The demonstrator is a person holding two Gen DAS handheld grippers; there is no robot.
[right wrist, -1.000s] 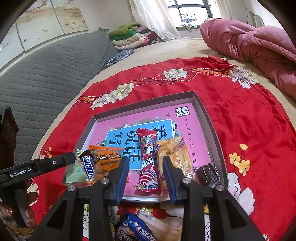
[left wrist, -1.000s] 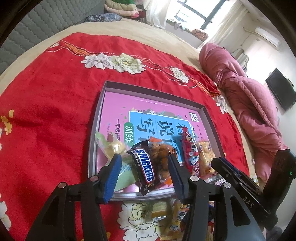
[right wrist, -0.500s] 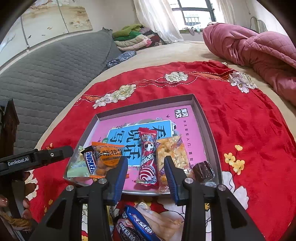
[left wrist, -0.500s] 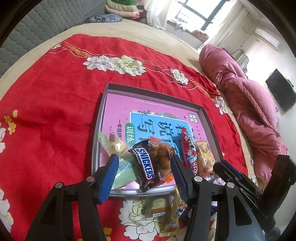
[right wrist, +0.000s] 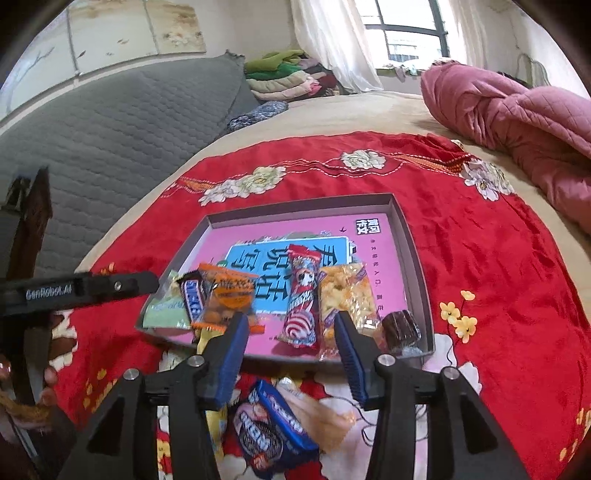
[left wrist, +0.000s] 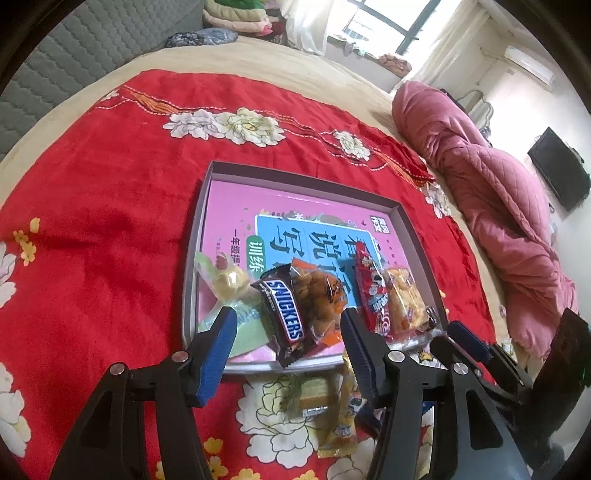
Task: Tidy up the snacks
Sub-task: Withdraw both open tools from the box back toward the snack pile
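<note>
A red cloth (left wrist: 110, 221) with white flowers covers a beige bed (right wrist: 362, 110). On the cloth lies a shallow tray (left wrist: 306, 177) with a pink book inside. The snacks (left wrist: 332, 295) lie in a row at the tray's near edge, and a few more lie on the cloth just before it. The left gripper (left wrist: 288, 332) is spread and empty. The right gripper (right wrist: 291, 332) is opening, with nothing between its jaws. A pink quilt (right wrist: 517, 110) and a window (right wrist: 406, 33) are behind.

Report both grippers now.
Left gripper: open, holding nothing.
Right gripper: fingers opening, nothing between them.
</note>
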